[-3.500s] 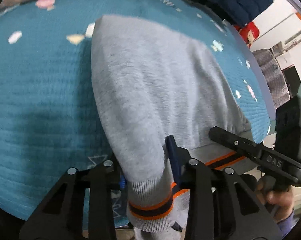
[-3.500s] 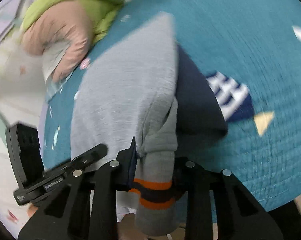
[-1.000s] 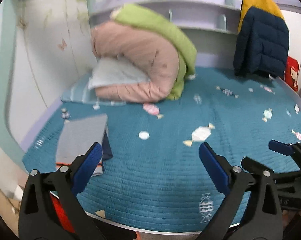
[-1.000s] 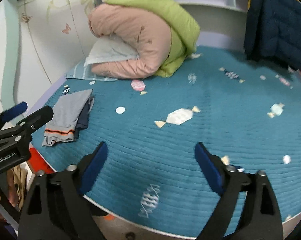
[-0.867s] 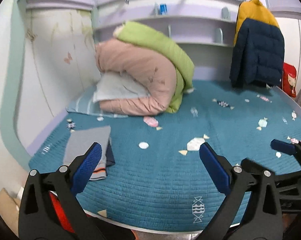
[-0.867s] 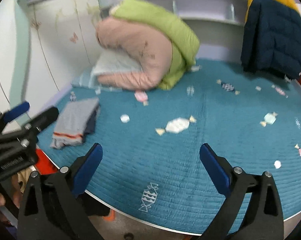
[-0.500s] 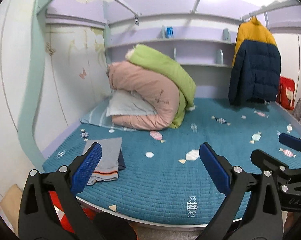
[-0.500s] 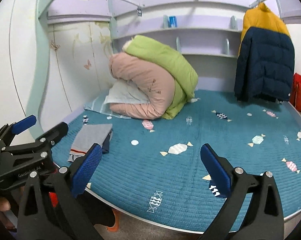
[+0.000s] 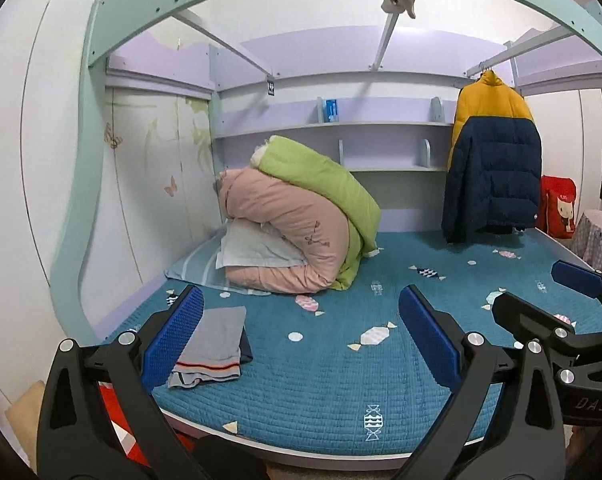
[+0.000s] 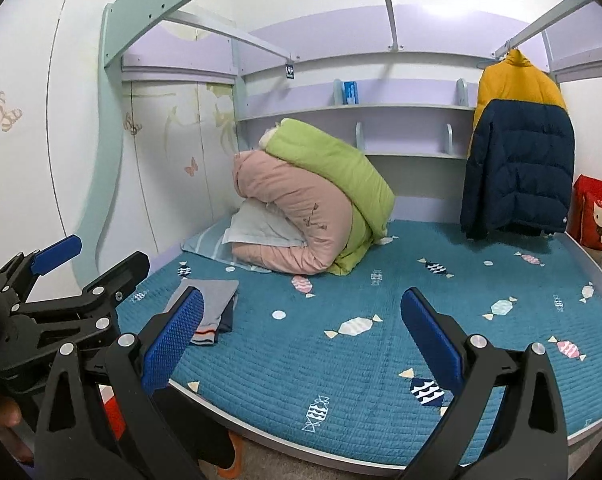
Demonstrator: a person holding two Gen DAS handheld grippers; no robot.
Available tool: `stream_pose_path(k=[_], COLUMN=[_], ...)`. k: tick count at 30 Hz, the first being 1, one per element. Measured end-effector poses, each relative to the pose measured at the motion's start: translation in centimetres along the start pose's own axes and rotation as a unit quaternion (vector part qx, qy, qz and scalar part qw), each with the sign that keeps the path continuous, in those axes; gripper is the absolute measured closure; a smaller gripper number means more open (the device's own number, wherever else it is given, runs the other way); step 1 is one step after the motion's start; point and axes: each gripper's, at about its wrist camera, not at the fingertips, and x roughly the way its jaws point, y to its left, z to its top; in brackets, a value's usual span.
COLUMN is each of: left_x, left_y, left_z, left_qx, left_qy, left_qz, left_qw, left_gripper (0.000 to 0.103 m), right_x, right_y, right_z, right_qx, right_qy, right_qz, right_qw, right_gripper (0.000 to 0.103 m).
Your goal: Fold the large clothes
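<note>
Garment: folded grey garment with orange and dark bands at its hem, lying flat on my bed's blanket, near the front left corner.
Under it: a dark navy layer peeks out along the garment's right edge.
Left gripper: my left gripper is spread wide, blue pads far apart, nothing between them; it is off the bed, in front of its front edge, pointing toward the back wall.
Left pad: in the left view my left blue pad overlaps the garment's left edge, but it is in front of it, not touching.
Right gripper: my right gripper is spread just as wide, nothing pinched; it is off the bed too, clear of the blanket.
Side by side: in the right view my left gripper shows at the left edge, its jaws parted; in the left view the right gripper shows at the right edge.
Hand: part of my hand shows at the lower left of the right view, under the left gripper.
Bedding: pink and green duvet roll on a pillow at the back left, well apart from the garment.
Jacket: yellow and navy puffer jacket hangs at the back right.
Bag: red bag stands beside the jacket, at the bed's far right.
</note>
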Motion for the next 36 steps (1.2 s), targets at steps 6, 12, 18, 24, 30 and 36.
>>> stream_pose_path(k=[6,12,18,24,30,36], left_x=[-1.0,-1.1,-1.3,-1.3,-1.2,-1.0], left_y=[0.1,0.2,0.0,0.0,0.1,-0.1], left_z=[0.2,0.1,0.0,0.1,0.1,0.1], left_qx=[0.001,-0.002,-0.003,-0.004,-0.001,0.0], left_qy=[-0.009,-0.009,-0.014,-0.013,-0.016,-0.018], left_qz=[0.004,0.006,0.014,0.013,0.019,0.017], left_qw=[1.0,0.9999,0.9998,0.9998,0.9997,0.9997], left_gripper=[0.005,0.005,0.005,0.005,0.005,0.005], right_x=[-0.8,-0.8,-0.7,-0.7,-0.7,-0.7], right_y=[0.0,-0.1,-0.1,-0.1,-0.1,-0.1], right_z=[0.0,0.0,-0.1,0.0,0.0,0.1], right_qx=[0.0,0.001,0.0,0.0,0.0,-0.001], right_qy=[-0.008,-0.011,-0.011,-0.01,-0.009,-0.008], right_qz=[-0.002,0.0,-0.004,-0.005,-0.005,-0.007], right_qw=[1.0,1.0,1.0,1.0,1.0,1.0], right_gripper=[0.007,0.007,0.007,0.007,0.007,0.007])
